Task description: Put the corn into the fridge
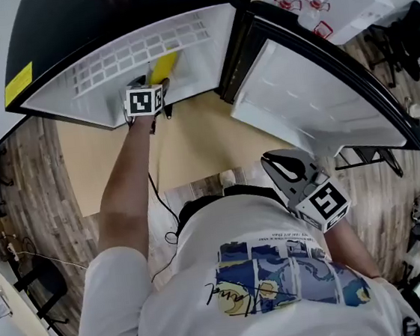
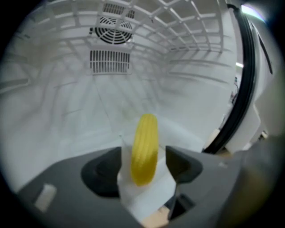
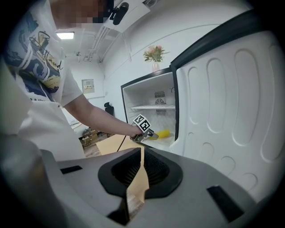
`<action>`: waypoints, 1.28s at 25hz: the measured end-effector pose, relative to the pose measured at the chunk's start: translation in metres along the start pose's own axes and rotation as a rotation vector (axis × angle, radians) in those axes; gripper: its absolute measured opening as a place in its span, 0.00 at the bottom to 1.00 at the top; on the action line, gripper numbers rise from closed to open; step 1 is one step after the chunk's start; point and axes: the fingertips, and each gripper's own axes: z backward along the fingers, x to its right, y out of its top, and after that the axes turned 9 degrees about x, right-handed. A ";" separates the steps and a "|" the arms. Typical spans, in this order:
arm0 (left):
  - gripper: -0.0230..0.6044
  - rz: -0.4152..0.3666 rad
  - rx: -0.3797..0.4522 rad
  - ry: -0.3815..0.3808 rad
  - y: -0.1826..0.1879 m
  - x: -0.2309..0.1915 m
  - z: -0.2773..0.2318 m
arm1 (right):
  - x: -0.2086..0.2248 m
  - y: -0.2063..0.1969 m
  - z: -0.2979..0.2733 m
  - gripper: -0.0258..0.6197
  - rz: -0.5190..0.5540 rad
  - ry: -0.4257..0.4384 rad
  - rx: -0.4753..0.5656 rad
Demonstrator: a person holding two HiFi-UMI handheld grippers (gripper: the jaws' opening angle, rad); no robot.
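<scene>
Left gripper (image 2: pixel 143 159) jaws are pinching the yellow ribbed corn cob (image 2: pixel 146 136) between them, its tip projecting forward inside the open white fridge (image 2: pixel 111 89); right gripper (image 3: pixel 141 176) is hanging outside, jaws closed, empty.

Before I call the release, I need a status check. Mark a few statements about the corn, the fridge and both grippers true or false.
1. The left gripper is shut on the corn. True.
2. The corn is inside the fridge. True.
3. The door is closed. False: it stands wide open.
4. The right gripper grips the door. False: its jaws are together with nothing between them, and it is away from the door, by the person's torso.
</scene>
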 end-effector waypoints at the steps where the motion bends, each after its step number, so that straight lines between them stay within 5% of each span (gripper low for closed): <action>1: 0.54 0.001 0.008 -0.004 0.001 0.001 0.004 | -0.003 0.000 -0.001 0.08 0.002 0.001 0.001; 10: 0.50 0.013 0.071 -0.067 0.000 0.008 0.049 | -0.033 0.003 -0.018 0.08 0.022 0.004 0.018; 23: 0.20 0.028 0.153 -0.184 -0.041 0.037 0.168 | -0.100 -0.001 -0.036 0.08 0.019 -0.017 0.085; 32: 0.05 0.085 0.243 -0.352 -0.083 0.074 0.289 | -0.163 -0.011 -0.042 0.07 0.032 -0.030 0.087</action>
